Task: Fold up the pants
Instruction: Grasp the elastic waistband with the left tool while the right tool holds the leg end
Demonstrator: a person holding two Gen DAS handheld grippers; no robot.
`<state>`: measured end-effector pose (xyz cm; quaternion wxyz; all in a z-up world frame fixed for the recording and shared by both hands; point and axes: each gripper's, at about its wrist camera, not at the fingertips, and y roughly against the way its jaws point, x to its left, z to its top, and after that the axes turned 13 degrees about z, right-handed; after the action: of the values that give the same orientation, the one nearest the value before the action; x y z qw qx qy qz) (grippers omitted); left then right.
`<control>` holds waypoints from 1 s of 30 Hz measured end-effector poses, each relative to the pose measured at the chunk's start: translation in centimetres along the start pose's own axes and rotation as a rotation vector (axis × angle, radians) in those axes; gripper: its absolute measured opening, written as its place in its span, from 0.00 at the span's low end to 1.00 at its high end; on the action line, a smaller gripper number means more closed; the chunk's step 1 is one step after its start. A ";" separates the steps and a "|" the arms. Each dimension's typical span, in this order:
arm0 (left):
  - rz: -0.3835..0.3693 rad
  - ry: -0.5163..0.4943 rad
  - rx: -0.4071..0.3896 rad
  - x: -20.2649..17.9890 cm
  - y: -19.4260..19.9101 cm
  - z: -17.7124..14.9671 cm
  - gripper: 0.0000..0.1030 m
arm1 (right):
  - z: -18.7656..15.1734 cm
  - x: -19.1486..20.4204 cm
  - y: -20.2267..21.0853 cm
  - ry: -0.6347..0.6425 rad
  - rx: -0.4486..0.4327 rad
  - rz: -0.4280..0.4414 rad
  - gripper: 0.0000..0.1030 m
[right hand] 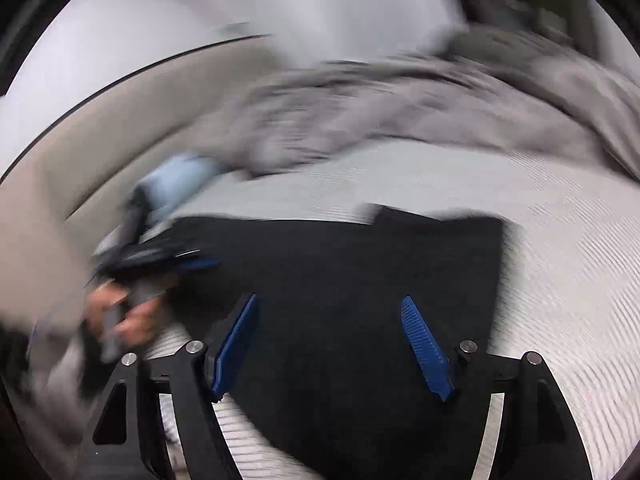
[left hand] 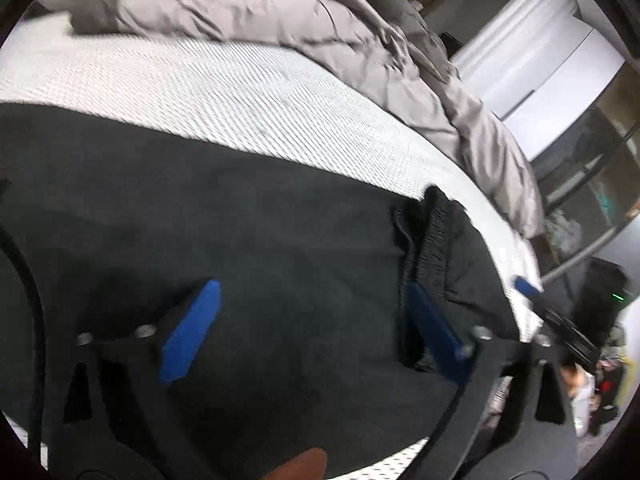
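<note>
Left tongs [left hand: 304, 328]: stood open, blue pads apart with nothing pinched, hovering directly above the black pants [left hand: 248, 232].
Right tongs [right hand: 332, 344]: also open and empty, over the near part of the pants [right hand: 360, 280], pointing down at the cloth.
Pants: lay flat on the white mattress [left hand: 208, 92], already doubled into a dark slab; the elastic waistband [left hand: 428, 236] bunched just beyond the left tongs' right pad.
Long axis: judged to run crosswise before both tongs, though motion blur made this uncertain.
Nearer hand: the left, whose pad sat just beside the waistband.
Beyond the pants: a rumpled grey duvet [left hand: 280, 12] lay past them on the mattress.
</note>
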<state>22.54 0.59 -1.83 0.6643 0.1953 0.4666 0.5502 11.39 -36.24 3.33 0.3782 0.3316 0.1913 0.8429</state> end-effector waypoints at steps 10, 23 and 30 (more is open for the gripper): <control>-0.177 -0.150 0.196 -7.3 -5.2 -1.8 0.65 | -2.4 -5.8 -2.2 -0.165 0.169 -0.151 0.72; -0.313 -0.056 0.305 -8.5 -10.0 0.2 0.57 | -2.1 -5.7 -4.8 -0.161 0.188 -0.179 0.79; -0.344 -0.113 0.269 -9.0 -9.0 0.0 0.41 | -1.8 -5.6 -5.5 -0.156 0.186 -0.182 0.79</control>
<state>27.81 -10.49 -5.14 0.7415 0.2300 0.5243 0.3499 15.67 -37.11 -3.45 0.4345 0.4111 0.2680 0.7553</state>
